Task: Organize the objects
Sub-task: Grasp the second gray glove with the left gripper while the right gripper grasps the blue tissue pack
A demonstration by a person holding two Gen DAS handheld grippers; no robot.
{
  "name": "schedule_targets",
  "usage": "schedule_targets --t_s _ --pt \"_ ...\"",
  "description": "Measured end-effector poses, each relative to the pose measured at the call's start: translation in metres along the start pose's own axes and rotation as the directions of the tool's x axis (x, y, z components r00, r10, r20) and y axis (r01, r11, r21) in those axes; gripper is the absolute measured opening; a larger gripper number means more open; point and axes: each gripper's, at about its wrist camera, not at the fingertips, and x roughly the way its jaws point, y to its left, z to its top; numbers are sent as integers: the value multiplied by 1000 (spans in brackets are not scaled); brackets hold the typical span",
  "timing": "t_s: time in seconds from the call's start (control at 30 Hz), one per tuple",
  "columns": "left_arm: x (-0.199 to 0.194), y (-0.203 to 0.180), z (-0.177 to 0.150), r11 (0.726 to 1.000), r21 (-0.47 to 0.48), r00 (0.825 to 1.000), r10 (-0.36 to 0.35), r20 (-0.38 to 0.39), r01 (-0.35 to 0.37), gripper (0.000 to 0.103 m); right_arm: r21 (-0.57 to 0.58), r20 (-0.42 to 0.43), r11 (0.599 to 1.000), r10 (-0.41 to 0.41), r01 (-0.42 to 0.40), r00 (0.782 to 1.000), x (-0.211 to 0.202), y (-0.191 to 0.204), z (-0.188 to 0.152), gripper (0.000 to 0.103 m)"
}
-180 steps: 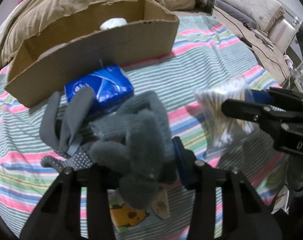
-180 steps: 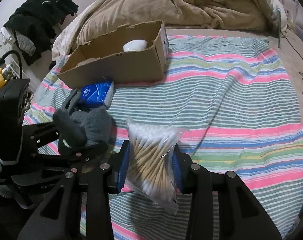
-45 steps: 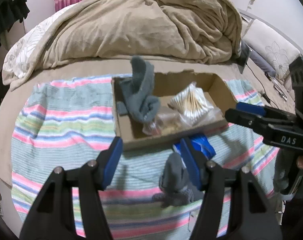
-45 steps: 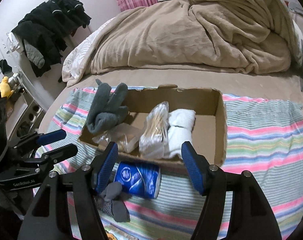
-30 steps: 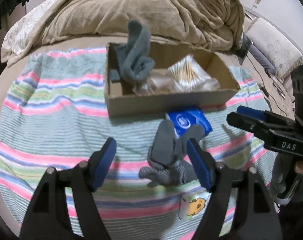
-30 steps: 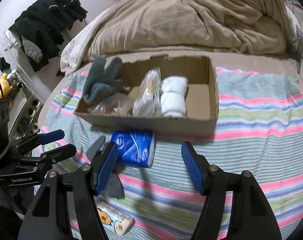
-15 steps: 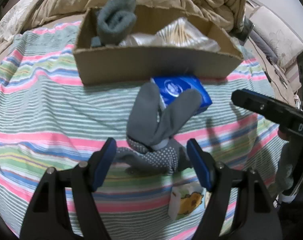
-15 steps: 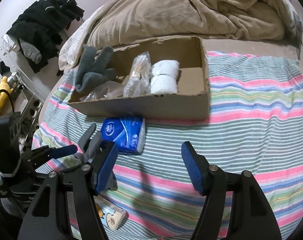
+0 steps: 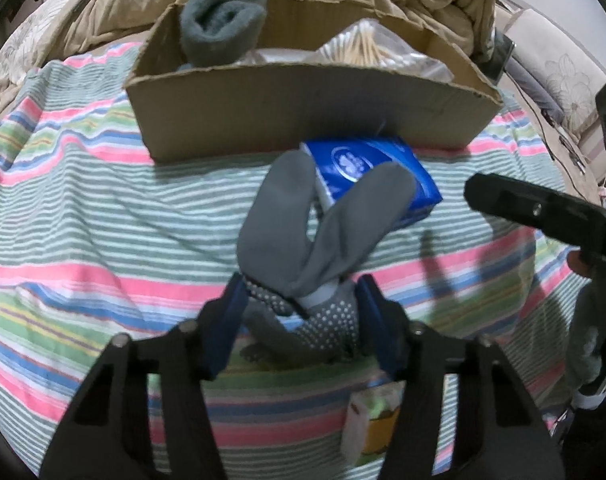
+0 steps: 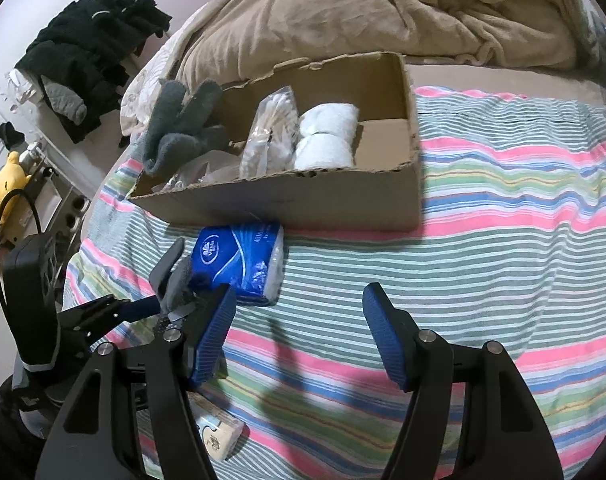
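Left wrist view: the left tongs [image 9: 301,306] have just been closing and clamp the gray gloves [image 9: 315,236], soft, light and floppy, at the dotted cuff, 6 o'clock of the cardboard box [image 9: 303,108].

Right wrist view: the right tongs [image 10: 299,334], empty, have just been opening; the squashy tissue pack [image 10: 239,260] lies on the bed at 11 o'clock.

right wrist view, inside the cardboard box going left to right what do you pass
grey glove → clear plastic bag → bag of cotton swabs → white rolled cloth → bare box floor

The glove [image 9: 323,240] covers part of the blue pack [image 9: 367,168]. The small packet [image 9: 367,424] sits half hidden behind the gripper arm, print unreadable.
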Motion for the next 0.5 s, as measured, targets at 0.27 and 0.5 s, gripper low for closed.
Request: schedule_targets --t_s 0.27,0.5 --pt "-4 7 -3 999 -5 999 -38 12 38 43 -32 -16 999 1 -2 1000 14 16 7 79" --pt "-17 22 -1 998 -23 998 -49 38 50 41 -87 -31 996 -6 3 999 30 43 14 79"
